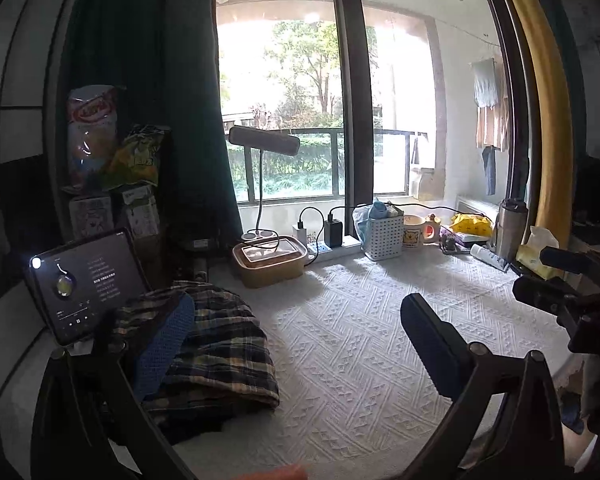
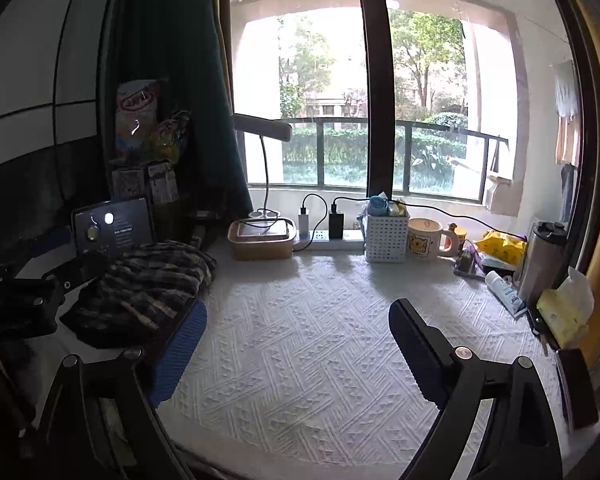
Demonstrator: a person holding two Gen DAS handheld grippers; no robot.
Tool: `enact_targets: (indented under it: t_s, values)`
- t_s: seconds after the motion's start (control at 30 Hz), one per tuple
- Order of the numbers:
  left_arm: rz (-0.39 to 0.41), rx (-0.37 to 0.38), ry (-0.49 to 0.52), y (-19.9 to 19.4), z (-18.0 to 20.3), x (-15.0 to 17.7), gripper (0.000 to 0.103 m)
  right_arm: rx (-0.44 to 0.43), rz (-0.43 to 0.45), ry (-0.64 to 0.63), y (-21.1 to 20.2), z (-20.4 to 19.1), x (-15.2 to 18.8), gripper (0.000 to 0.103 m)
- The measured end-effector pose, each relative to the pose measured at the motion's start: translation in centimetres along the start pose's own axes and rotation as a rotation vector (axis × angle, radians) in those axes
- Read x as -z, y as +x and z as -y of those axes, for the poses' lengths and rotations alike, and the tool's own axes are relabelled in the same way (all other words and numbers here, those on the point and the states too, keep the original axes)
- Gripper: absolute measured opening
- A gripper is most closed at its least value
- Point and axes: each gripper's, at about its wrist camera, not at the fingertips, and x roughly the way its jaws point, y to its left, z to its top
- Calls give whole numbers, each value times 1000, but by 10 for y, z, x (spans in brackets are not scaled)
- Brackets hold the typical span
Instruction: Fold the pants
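Pants (image 1: 216, 344) lie bundled on the cloth (image 1: 360, 340); left tool (image 1: 296, 344) and right tool (image 2: 300, 344) gape wide, empty.

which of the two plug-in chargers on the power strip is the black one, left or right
The right-hand one: the black charger block stands nearer the white perforated basket. The white charger stands left of it on the white power strip, nearer the tan lidded box.

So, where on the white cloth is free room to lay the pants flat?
The middle of the white cloth is bare, from the plaid pants on the left to the tube and tissue pack on the right. The window edge is crowded: lunch box, basket, mug.
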Motion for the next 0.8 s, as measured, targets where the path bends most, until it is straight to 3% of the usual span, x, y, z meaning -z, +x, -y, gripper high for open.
enact_targets:
  t_s: [0.8]
  values:
    - [-25,-20,-33,2,-13,9,102,8,-16,-6,6,-3,0,94]
